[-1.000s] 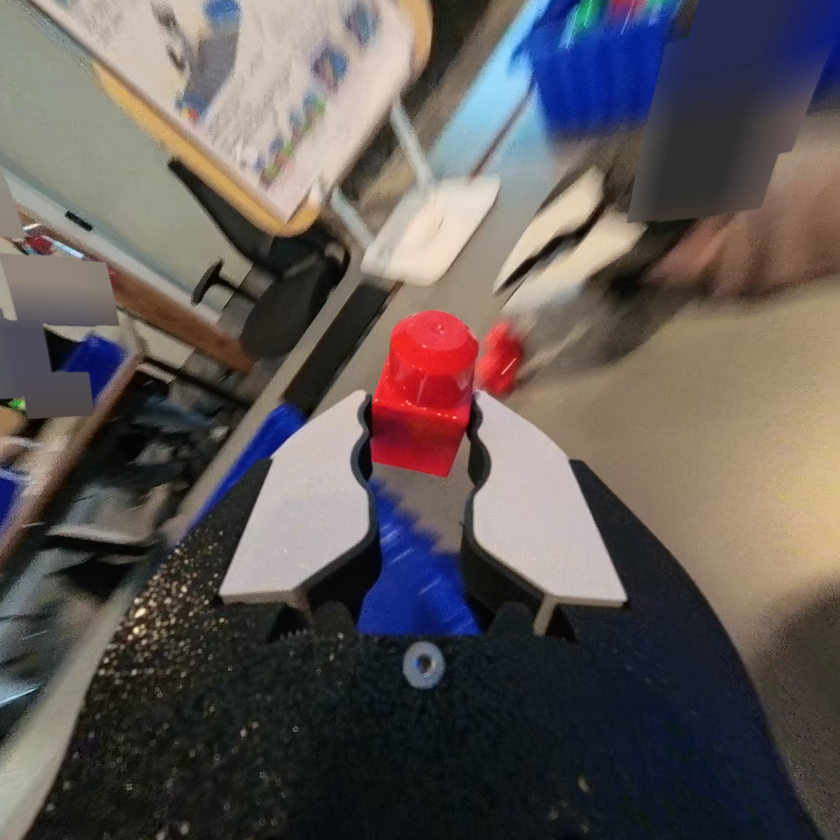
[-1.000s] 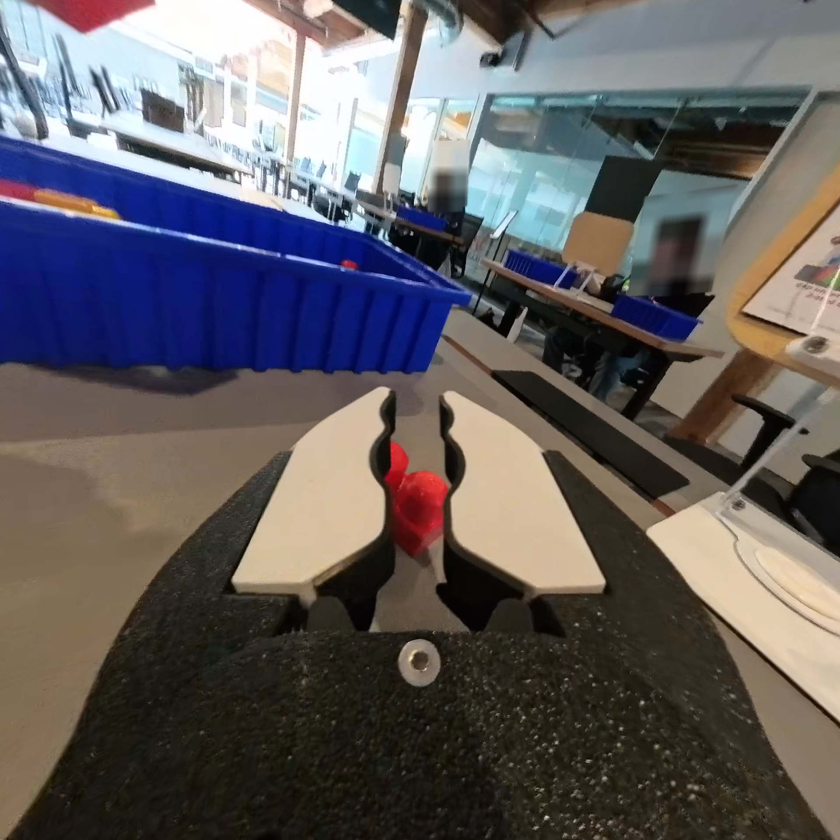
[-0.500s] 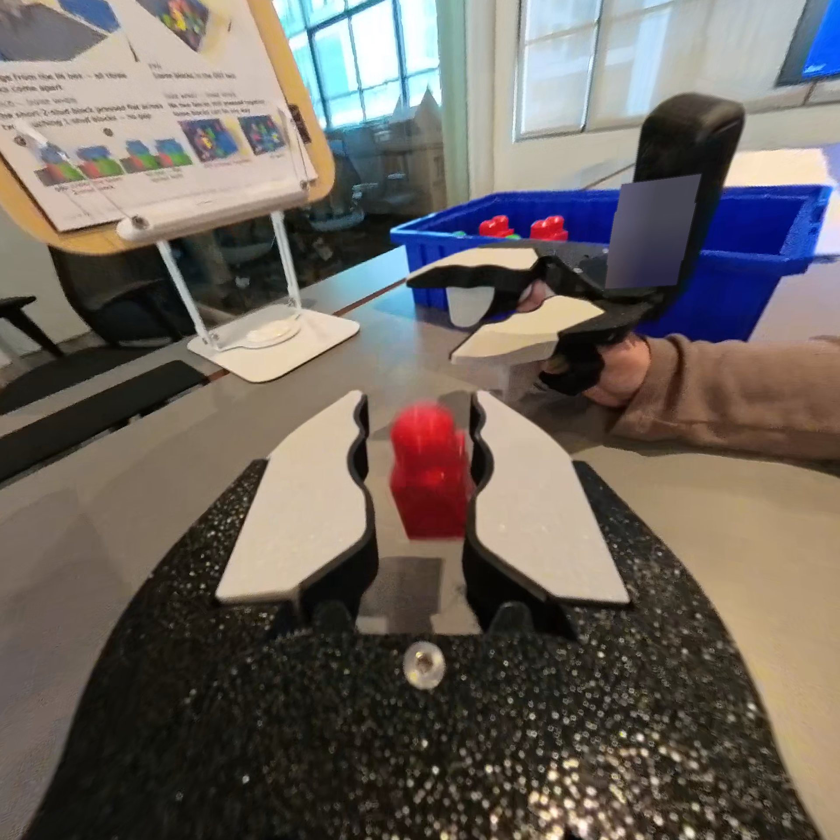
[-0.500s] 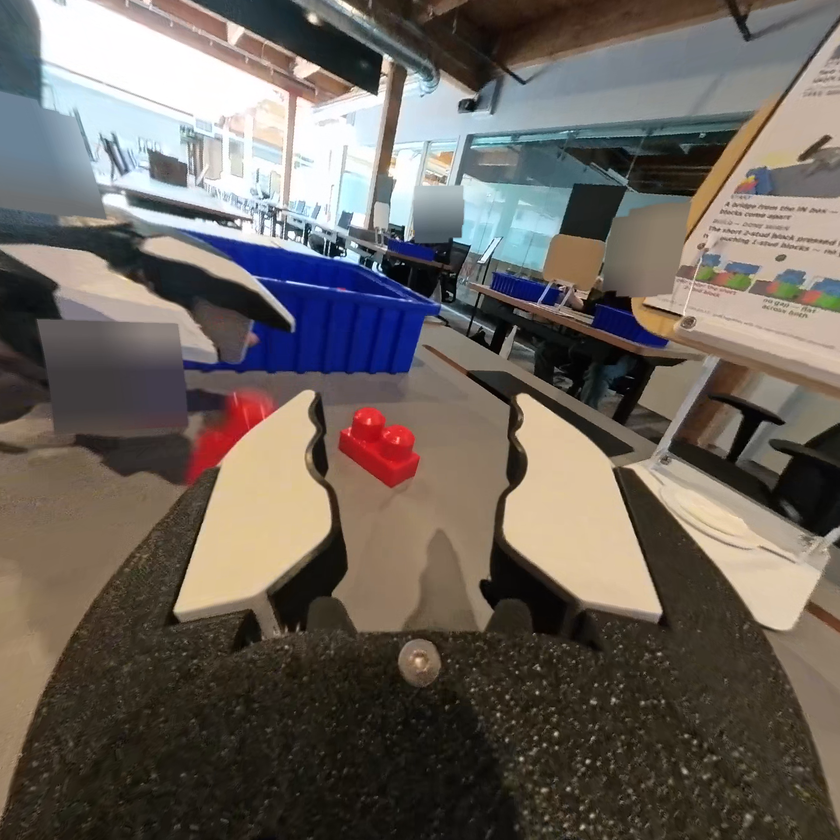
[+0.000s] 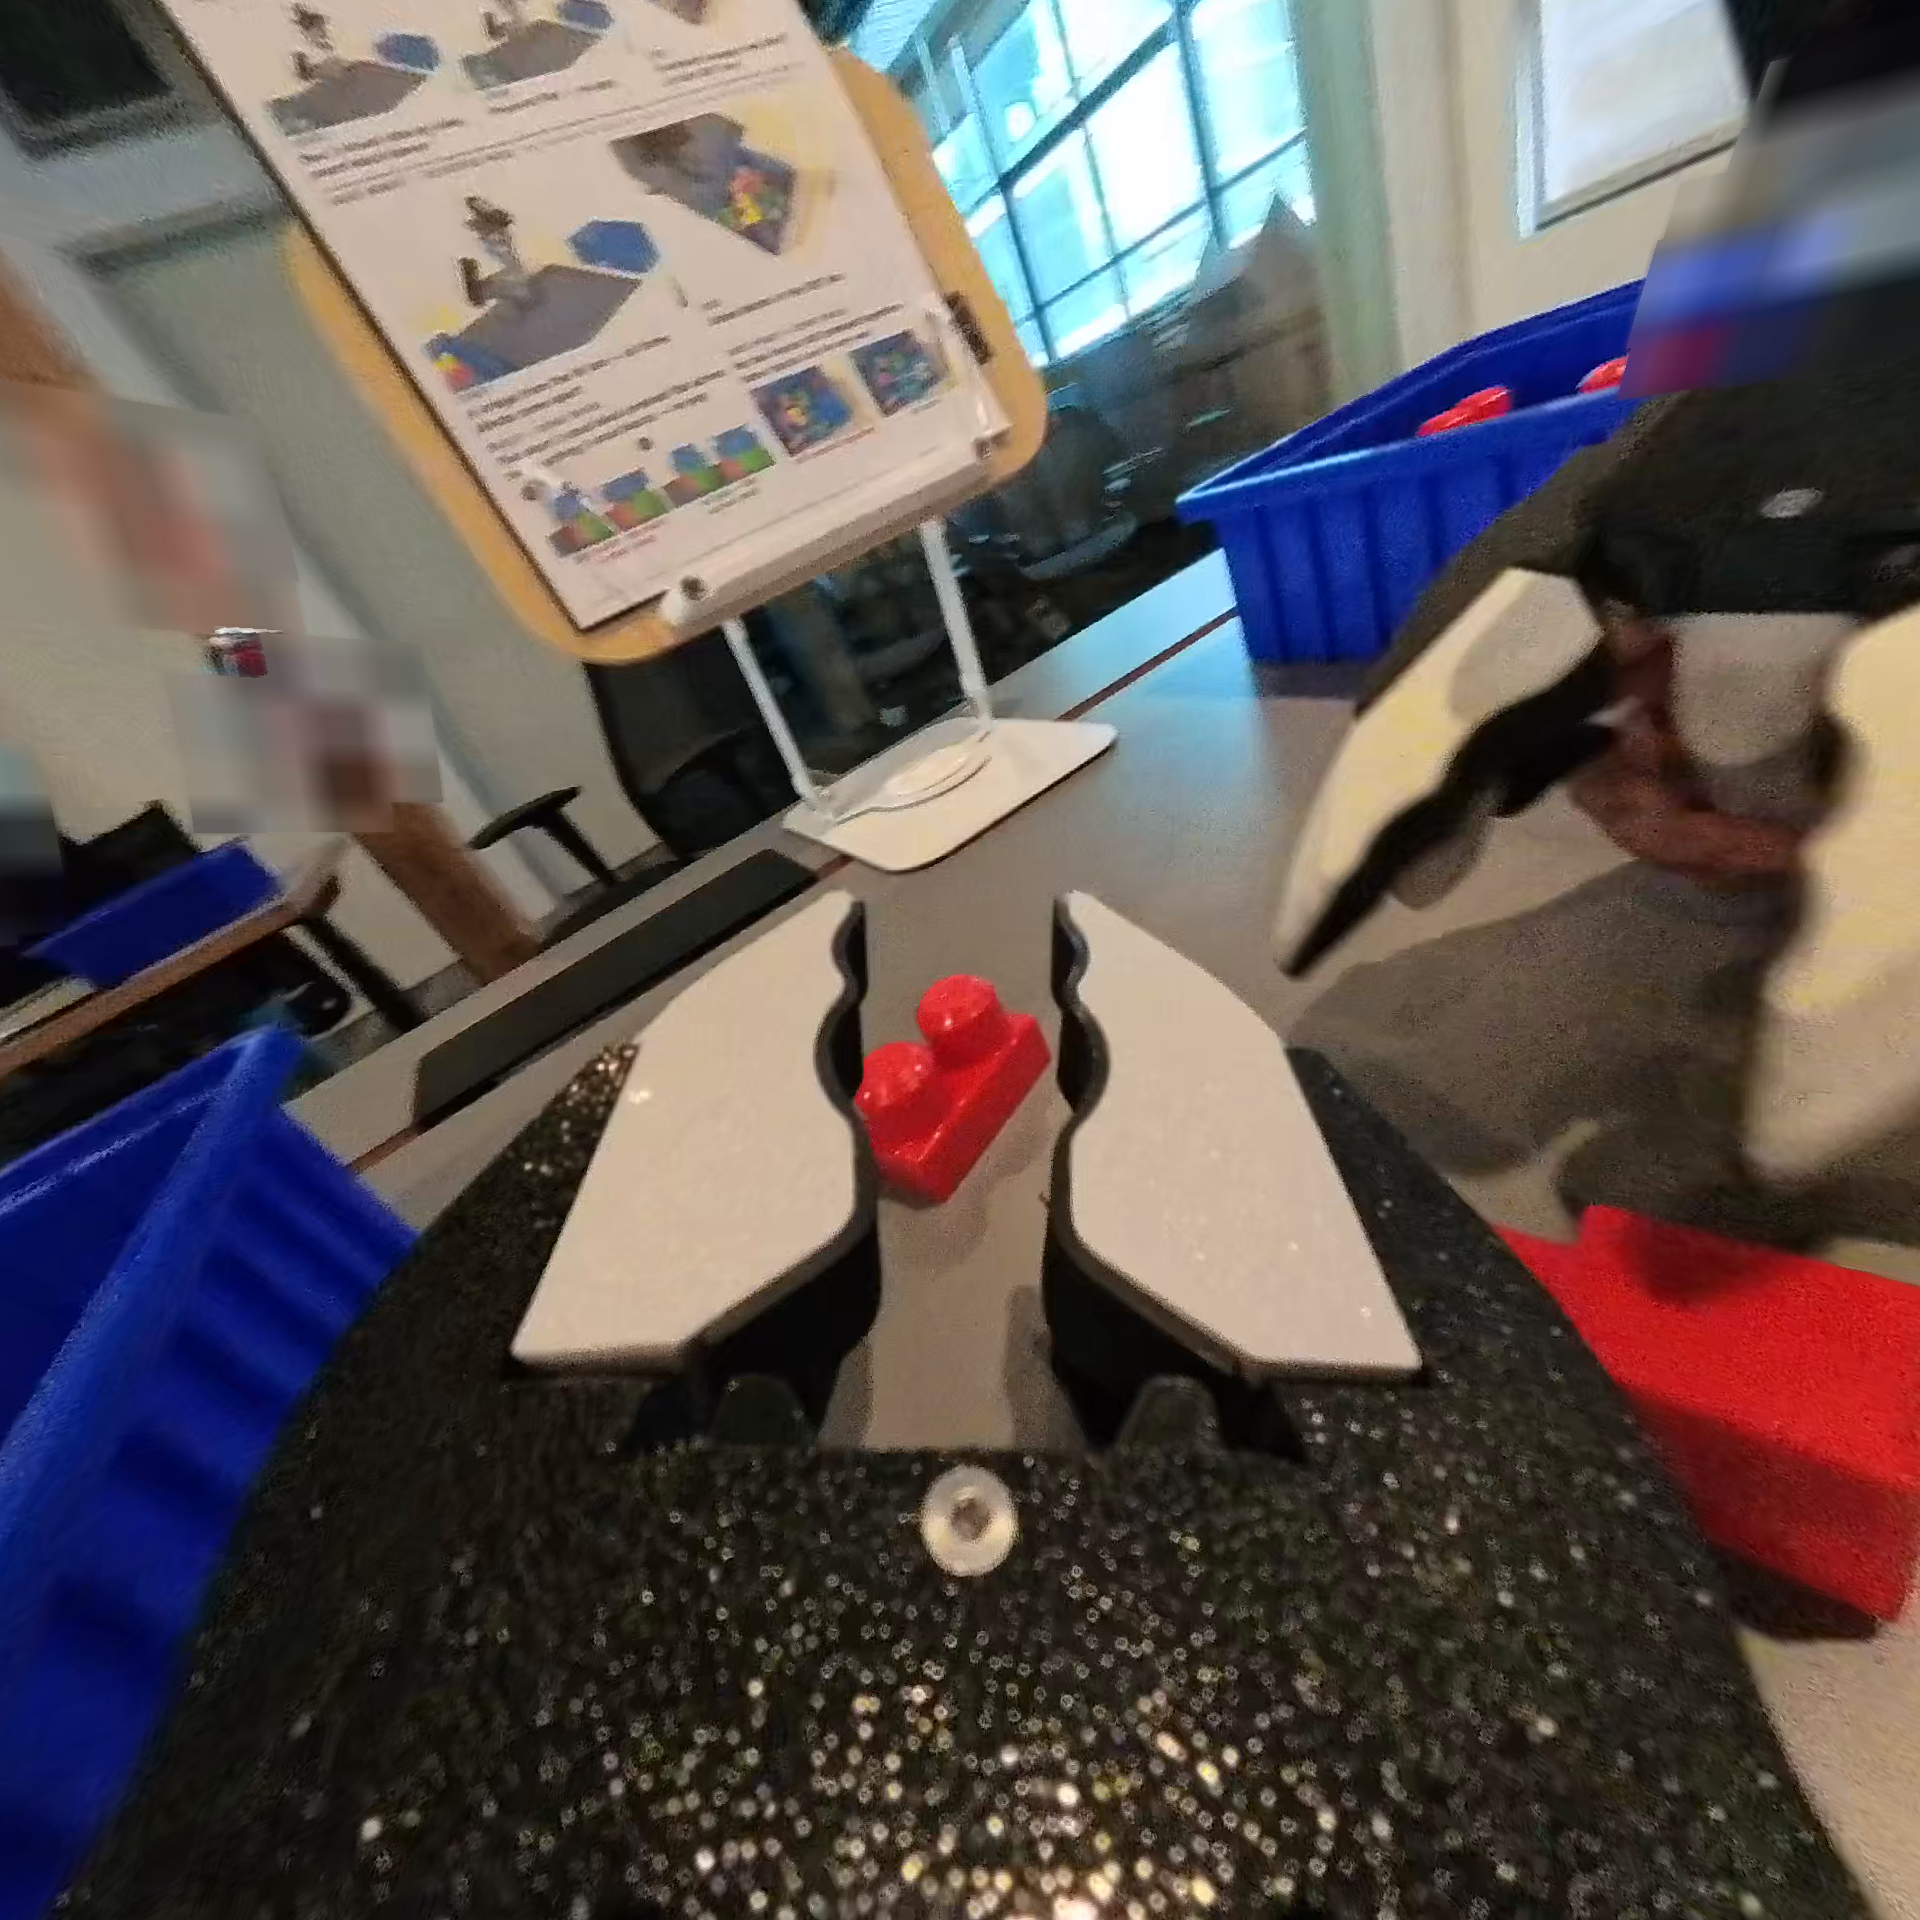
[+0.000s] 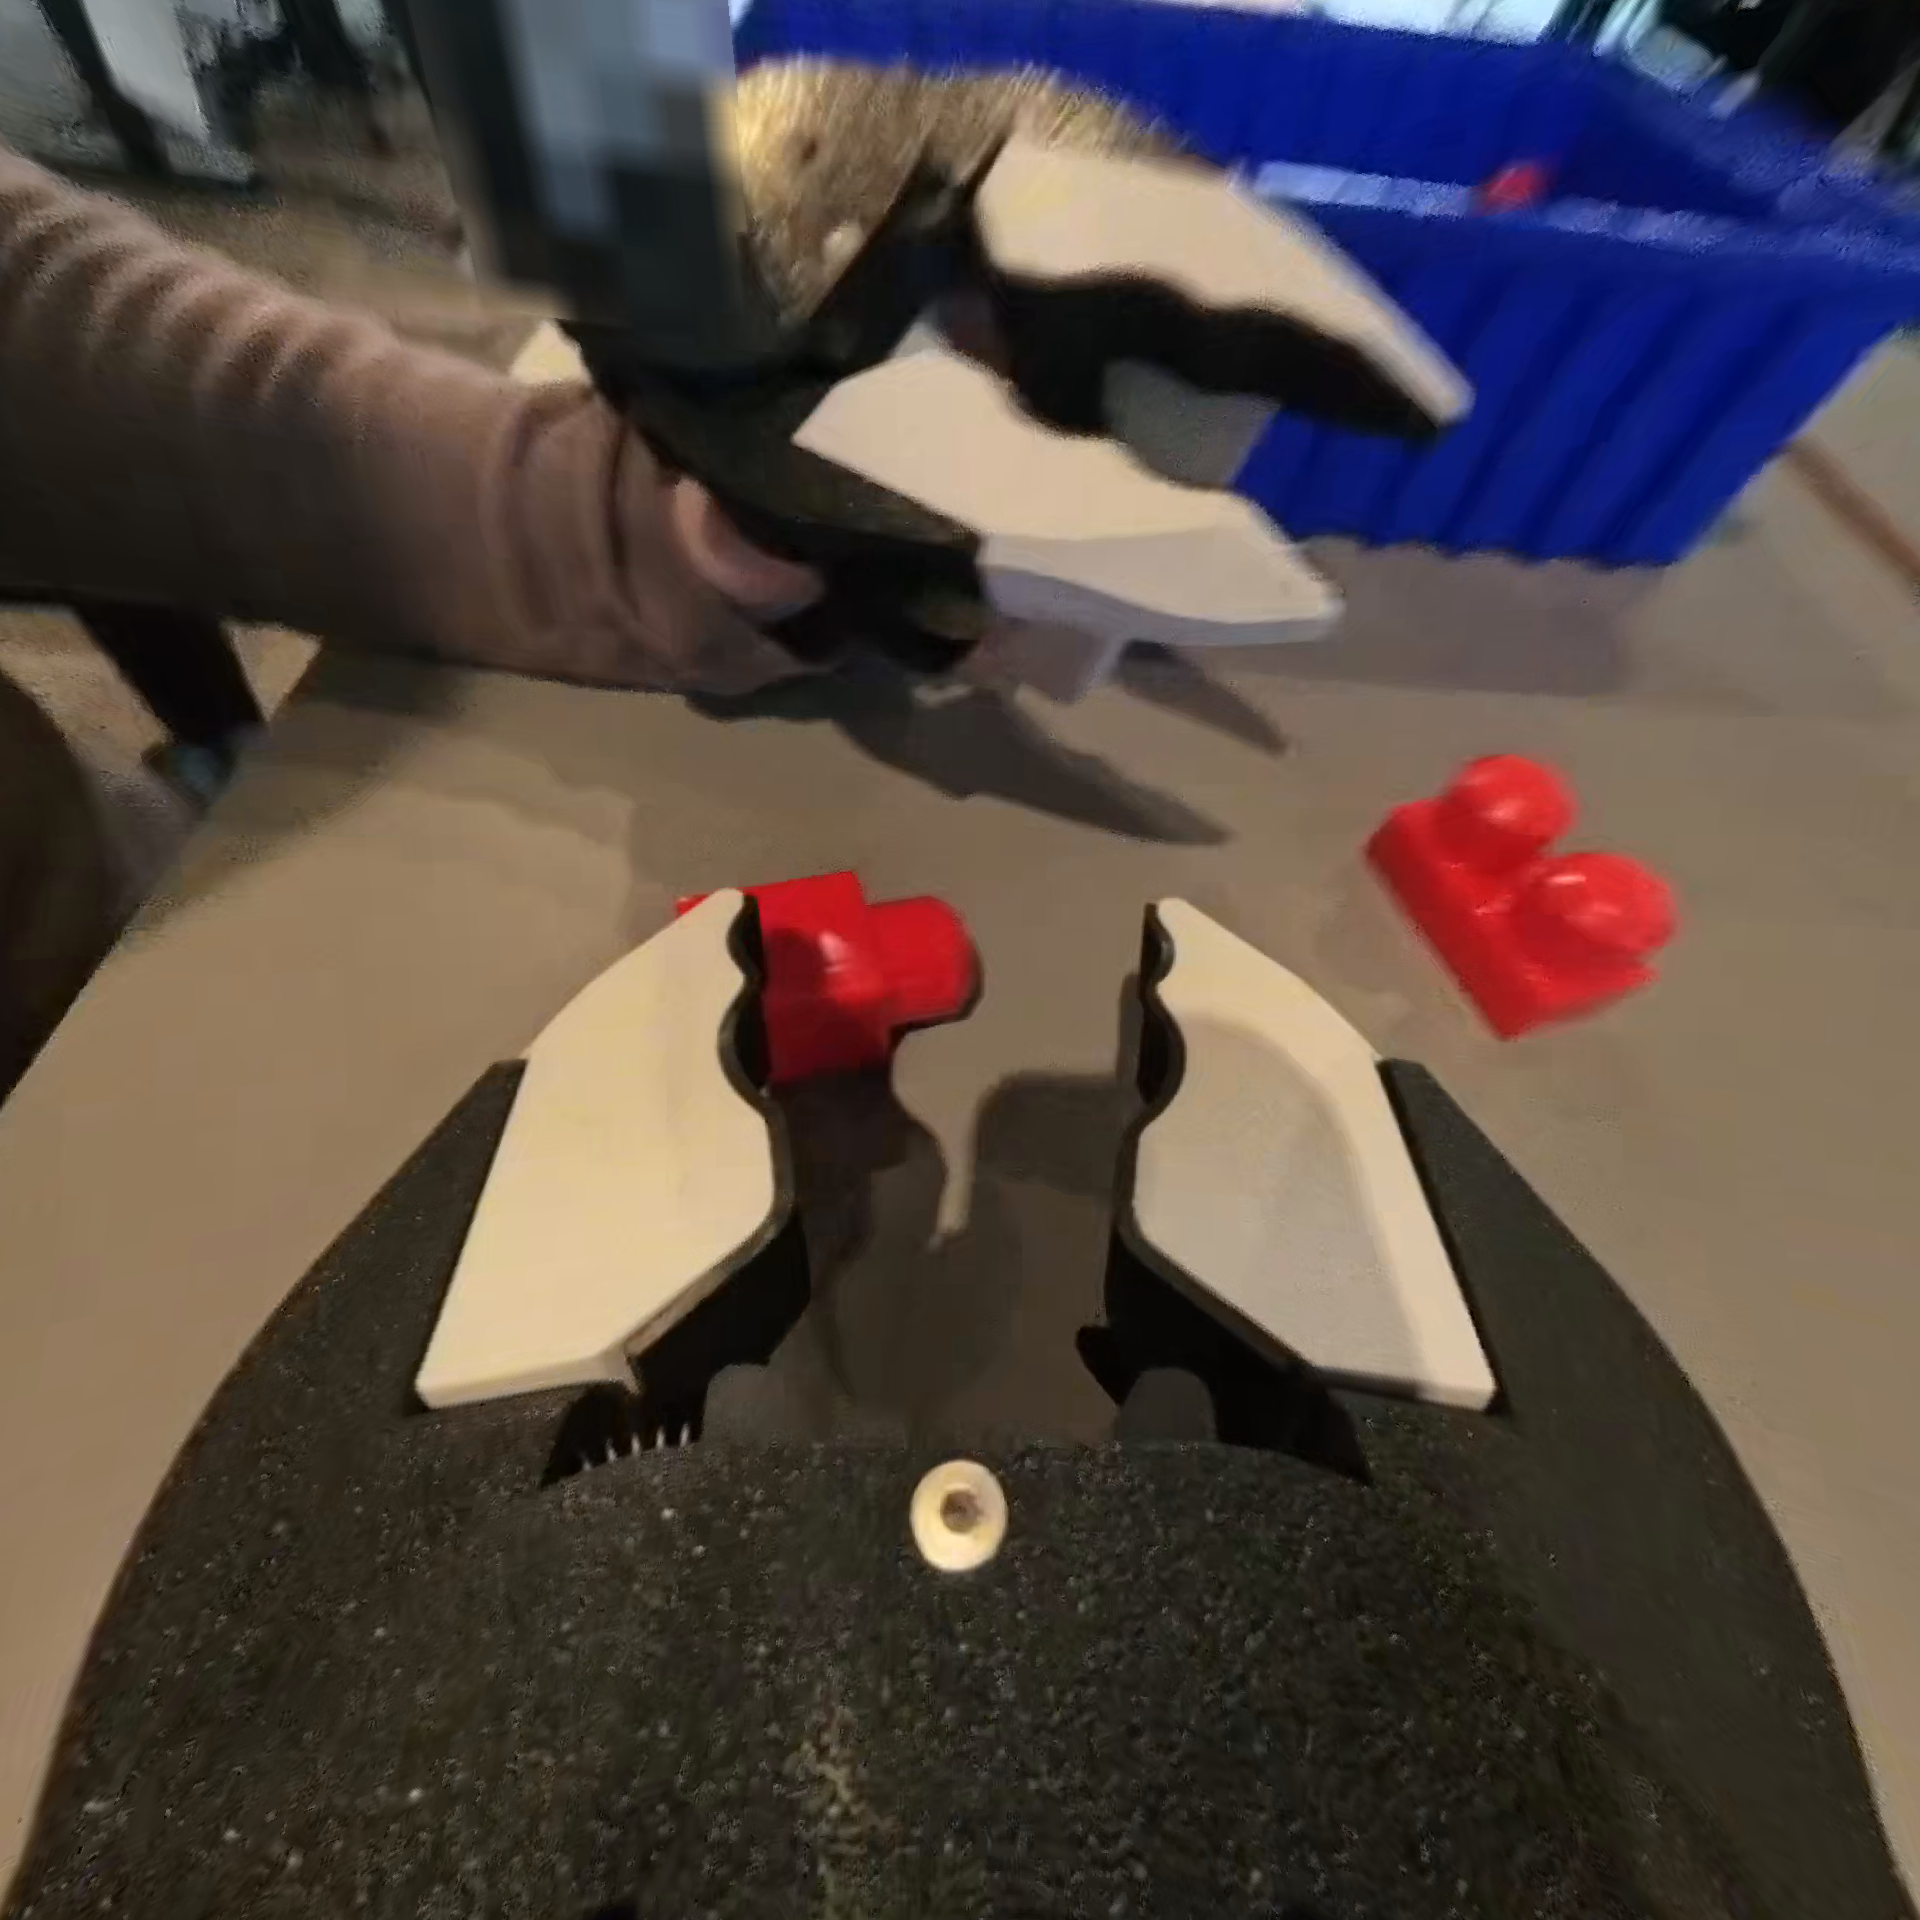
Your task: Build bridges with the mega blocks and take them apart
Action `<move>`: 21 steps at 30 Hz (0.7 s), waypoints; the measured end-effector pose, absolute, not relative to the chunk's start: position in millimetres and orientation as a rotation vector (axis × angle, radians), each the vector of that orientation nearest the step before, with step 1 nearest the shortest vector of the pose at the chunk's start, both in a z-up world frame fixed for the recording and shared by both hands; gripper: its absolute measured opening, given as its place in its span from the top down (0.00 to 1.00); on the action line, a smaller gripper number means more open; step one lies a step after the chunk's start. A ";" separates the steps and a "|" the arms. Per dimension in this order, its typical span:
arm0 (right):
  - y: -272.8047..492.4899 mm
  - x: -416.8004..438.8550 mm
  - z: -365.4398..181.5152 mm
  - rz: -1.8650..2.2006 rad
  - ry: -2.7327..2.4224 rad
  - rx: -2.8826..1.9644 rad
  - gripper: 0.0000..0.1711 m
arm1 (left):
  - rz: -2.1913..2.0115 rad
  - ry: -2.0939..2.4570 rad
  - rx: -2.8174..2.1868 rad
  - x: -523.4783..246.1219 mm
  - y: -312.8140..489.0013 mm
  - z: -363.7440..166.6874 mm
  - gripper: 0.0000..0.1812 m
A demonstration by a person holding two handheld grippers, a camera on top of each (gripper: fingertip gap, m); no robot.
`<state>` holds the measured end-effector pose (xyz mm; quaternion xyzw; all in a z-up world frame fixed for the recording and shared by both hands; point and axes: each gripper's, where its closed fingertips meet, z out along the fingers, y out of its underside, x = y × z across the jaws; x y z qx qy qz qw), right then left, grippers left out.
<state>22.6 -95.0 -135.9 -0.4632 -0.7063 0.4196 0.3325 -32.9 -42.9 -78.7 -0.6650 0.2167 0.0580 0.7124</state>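
Note:
A red two-stud block [image 5: 951, 1081] lies on the grey table [image 5: 1174, 831] just beyond my left gripper [image 5: 956, 914], which is open and empty. In the right wrist view this block [image 6: 1517, 904] lies at the right, with the left gripper [image 6: 1382, 509] in the air above and behind it, jaws apart. A red one-stud block [image 6: 862, 977] lies on its side at the left fingertip of my right gripper [image 6: 945, 914], which is open and empty. In the left wrist view the right gripper [image 5: 1538, 1049] hovers over that block [image 5: 1766, 1403].
A blue bin [image 5: 1403, 520] holding red blocks stands at the back; it also shows in the right wrist view [image 6: 1558, 364]. Another blue bin [image 5: 125, 1351] is close on the left. An instruction board on a white stand [image 5: 644, 312] stands behind. A person's sleeve [image 6: 312, 468] reaches in.
My left gripper let go of the red one-stud block, which now lies on the table. My right gripper opened off the two-stud block and swung towards the one-stud block.

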 end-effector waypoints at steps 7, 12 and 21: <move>-132.4 15.7 -164.4 1.190 -2.048 -1.397 0.48 | 0.192 0.493 -1.612 -33.1 -44.0 -92.6 0.83; -139.4 18.2 -167.0 1.235 -2.083 -1.497 0.44 | -0.075 0.416 -1.708 -32.2 -55.3 -84.7 0.64; -131.3 17.8 -162.5 1.070 -2.087 -1.407 0.61 | -0.408 0.412 -1.850 -23.4 -93.2 -89.1 0.50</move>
